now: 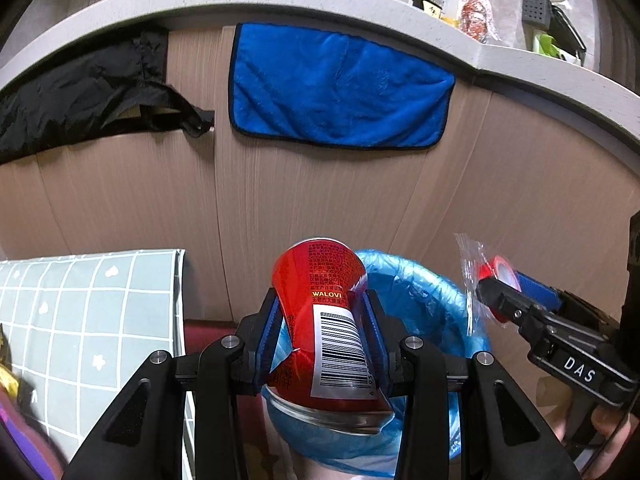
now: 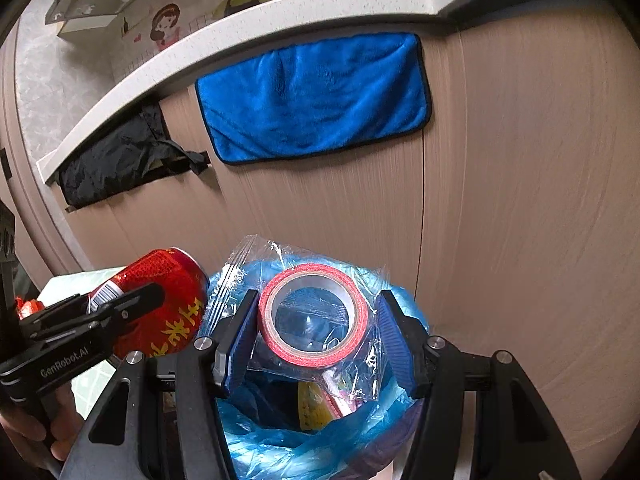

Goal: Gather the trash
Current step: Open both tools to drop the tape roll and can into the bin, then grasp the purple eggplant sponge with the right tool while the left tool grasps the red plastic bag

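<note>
1. Your left gripper [image 1: 326, 320] is pinching a dented red can [image 1: 328, 320]; both blue pads [image 1: 269, 334] press into its sides, and the barcode faces the left camera.
2. The can hangs over the near-left rim of the bin [image 1: 432, 292], which is lined with a blue bag [image 1: 460, 320]. In the right view the can [image 2: 168, 300] sits just left of the bin opening, gold characters on its side.
3. Your right gripper [image 2: 316, 334] holds a clear plastic bag [image 2: 360, 344] with a red tape roll [image 2: 314, 314] inside. Its pads [image 2: 242, 340] close on the plastic at either side of the roll; you cannot tell whether they touch the roll itself.
4. The tape roll is directly above the bin mouth [image 2: 280, 440]. Below it, inside the liner, lies some trash, including a yellow printed wrapper [image 2: 314, 404].
5. From the left view, your right gripper [image 1: 496, 296] reaches in from the right, with the tape [image 1: 494, 270] and crinkled plastic [image 1: 468, 264] over the bin's far-right rim.
6. Left of the bin is a green checked mat [image 1: 88, 320].
7. Behind the bin stand tan cabinet doors [image 1: 320, 200].
8. A blue towel [image 1: 336, 88] and a black cloth [image 1: 80, 96] hang from the cabinet top, towel to the right, the two apart.
9. Above runs a pale countertop [image 1: 280, 0], with bottles [image 1: 476, 8] and a black rack [image 1: 536, 10] at its right end.
</note>
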`<state>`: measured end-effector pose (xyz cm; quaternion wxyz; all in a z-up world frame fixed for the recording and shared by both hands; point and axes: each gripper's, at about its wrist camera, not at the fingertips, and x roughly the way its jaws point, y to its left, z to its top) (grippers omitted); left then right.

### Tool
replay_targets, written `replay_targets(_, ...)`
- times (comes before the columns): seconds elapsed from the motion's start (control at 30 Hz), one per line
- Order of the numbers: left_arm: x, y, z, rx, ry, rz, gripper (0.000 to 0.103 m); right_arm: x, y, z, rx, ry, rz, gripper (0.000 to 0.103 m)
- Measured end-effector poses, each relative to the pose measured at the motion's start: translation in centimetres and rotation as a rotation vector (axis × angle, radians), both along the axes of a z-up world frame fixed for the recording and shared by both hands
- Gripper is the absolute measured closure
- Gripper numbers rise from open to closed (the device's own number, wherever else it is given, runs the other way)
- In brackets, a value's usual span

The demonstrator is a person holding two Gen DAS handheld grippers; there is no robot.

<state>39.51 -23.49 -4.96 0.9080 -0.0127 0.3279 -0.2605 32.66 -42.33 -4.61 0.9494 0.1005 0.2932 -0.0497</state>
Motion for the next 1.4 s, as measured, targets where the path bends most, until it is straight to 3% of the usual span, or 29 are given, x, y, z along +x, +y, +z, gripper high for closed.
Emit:
replay_targets(0.23, 0.9, -0.3, -1.0, -0.028, 0.042, -0.021, 0.061, 0.8, -0.1, -0.4, -0.006, 0.013, -0.009, 0.046)
replay_targets(0.37, 1.8, 0.0, -1.2, -0.124, 0.11, -0.073, 0.052, 0.5, -0.1, -0.4, -0.015, 0.002, -0.022, 0.033)
replay_targets(0.6, 1.5, 2.4, 1.3, -0.133, 0.061, -0.005, 0.049, -0.8, -0.3, 0.8, -0.033, -0.017, -0.053, 0.028)
replay_targets(0.8, -0.3, 8.3, 3.3, -0.116, 0.026, 0.086, 0.049, -1.9, 0.9, 2.5, -0.01, -0.039, -0.037, 0.028)
replay_targets(0.97, -2.9, 15.3, 4.2, -0.12, -0.002, 0.19, 0.049, -2.6, 4.5, 4.2, 0.015, -0.08, 0.03, 0.027)
replay_targets(1.17, -5.5, 24.5, 4.7, -0.059, -0.035, 0.339, 0.049, -2.1, 12.4, 5.1, 0.05, -0.078, 0.223, 0.027)
replay_targets(1.4, -7.5, 35.8, 3.4, -0.067, -0.004, 0.532, 0.049, -0.5, 24.1, 3.2, 0.084, 0.009, 0.508, 0.026)
